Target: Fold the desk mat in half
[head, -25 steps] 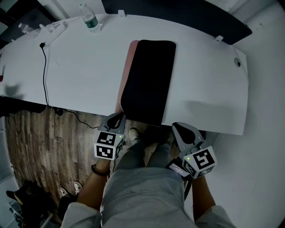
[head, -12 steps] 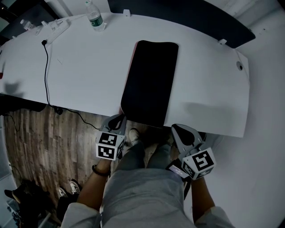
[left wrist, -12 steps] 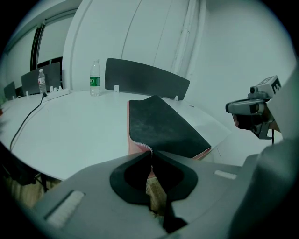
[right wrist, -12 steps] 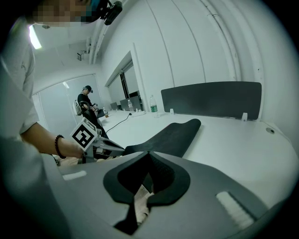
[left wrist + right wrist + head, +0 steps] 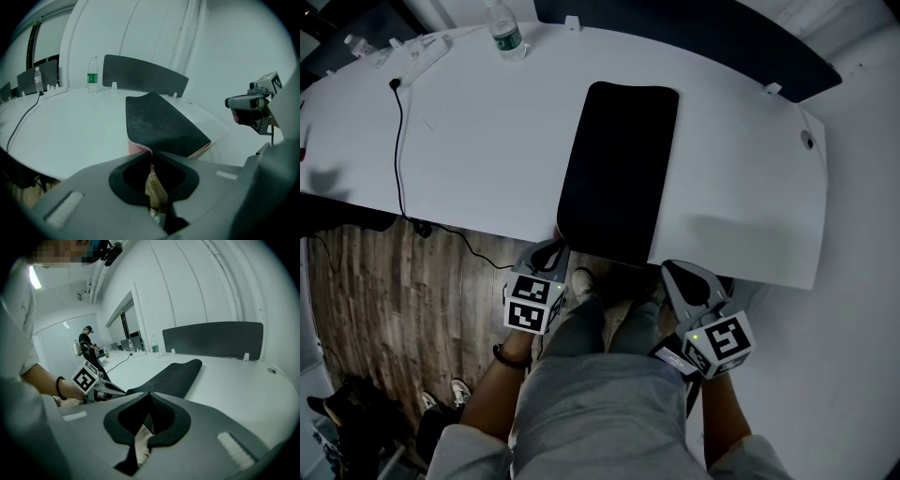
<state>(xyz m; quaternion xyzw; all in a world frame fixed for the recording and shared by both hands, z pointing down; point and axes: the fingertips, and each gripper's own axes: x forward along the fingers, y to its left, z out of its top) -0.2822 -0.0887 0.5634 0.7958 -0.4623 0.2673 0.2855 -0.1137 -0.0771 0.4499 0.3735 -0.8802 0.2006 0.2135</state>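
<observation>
The black desk mat lies doubled over on the white curved worktop, its near end at the front edge. A moment ago a pink strip of the lower layer showed along its left side. Now the top layer covers it, so the fold looks squared up and about done. The left gripper has the near left corner between its jaws, which are opening. The right gripper has its jaws pressed together, empty.

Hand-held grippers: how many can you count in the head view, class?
2. The left hand-held gripper, jaws opening with the desk mat corner between them, is at the mat's near left; the right hand-held gripper, empty, is near its right corner. None seems hidden.
</observation>
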